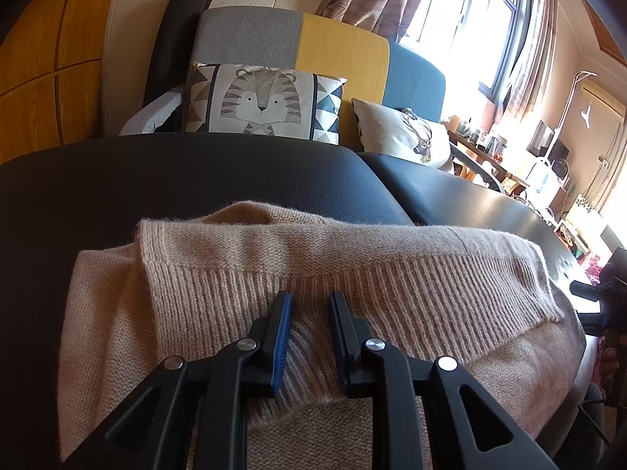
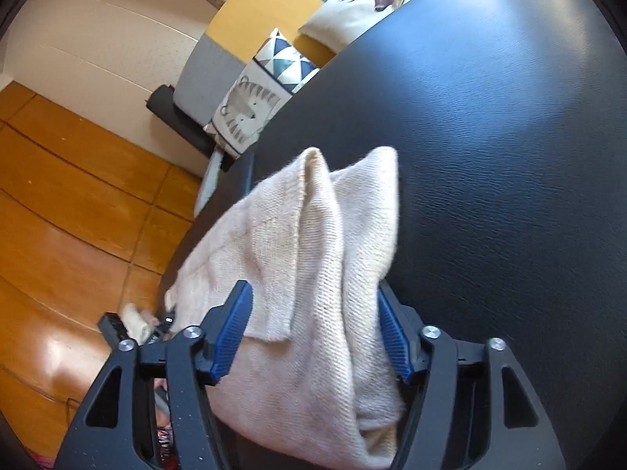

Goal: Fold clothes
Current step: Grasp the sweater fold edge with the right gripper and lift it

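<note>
Jaws pinch sweater (image 1: pixel 352 274); right jaws straddle it.

Cream knit sweater (image 2: pixel 313 274) on black table (image 2: pixel 490 117), bunched btwn wide-apart right tongs (image 2: pixel 313 301).

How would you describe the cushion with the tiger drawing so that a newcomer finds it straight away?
Start at the grey, yellow and blue patchwork sofa behind the black padded table. The square tiger-face cushion leans against its grey end. Its blue-and-white triangle borders set it apart from the plain cream deer cushion beside it.
</note>
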The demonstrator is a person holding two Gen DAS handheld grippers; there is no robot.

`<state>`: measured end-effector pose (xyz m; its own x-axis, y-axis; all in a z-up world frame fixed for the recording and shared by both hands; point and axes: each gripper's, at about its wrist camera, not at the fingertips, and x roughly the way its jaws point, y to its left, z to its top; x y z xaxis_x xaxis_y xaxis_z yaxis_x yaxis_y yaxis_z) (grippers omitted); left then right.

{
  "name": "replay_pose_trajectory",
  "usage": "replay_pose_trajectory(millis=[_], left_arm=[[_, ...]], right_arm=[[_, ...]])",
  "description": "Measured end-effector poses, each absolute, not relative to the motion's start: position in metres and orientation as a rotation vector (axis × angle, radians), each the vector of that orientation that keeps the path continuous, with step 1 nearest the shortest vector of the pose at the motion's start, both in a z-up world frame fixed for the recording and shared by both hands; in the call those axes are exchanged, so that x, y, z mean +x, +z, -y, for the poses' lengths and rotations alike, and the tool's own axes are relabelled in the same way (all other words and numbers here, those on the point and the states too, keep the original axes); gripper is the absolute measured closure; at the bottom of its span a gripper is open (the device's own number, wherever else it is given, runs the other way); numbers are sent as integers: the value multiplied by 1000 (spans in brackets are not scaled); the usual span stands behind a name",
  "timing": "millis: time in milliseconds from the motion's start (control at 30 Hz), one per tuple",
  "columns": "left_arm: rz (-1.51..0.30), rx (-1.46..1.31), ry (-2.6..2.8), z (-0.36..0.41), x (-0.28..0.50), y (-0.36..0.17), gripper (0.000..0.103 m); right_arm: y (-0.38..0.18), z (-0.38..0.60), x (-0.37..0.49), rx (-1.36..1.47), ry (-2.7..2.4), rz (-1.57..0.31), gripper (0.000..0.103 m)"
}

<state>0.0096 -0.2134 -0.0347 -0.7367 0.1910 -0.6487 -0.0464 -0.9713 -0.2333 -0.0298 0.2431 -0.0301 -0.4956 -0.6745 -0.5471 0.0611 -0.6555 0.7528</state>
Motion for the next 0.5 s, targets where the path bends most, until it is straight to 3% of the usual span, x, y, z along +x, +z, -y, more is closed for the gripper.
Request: replay_pose_trajectory(millis=[233, 300, 333, 500], left_arm=[[320, -1076, 2791, 215, 9, -35, 83], [326, -1078, 2788, 216, 8, -35, 83], [325, -1080, 2789, 216, 8, -34, 83], [234, -1088, 2863, 196, 16, -13, 83]], right_arm=[[-26, -231, -46, 1261, -2140, 902, 32], [-26, -230, -47, 1300, -2162, 876, 53], [-28, -230, -48, 1335, -2166, 874, 78], [-33, -244, -46, 1304, -2077, 1103, 78]])
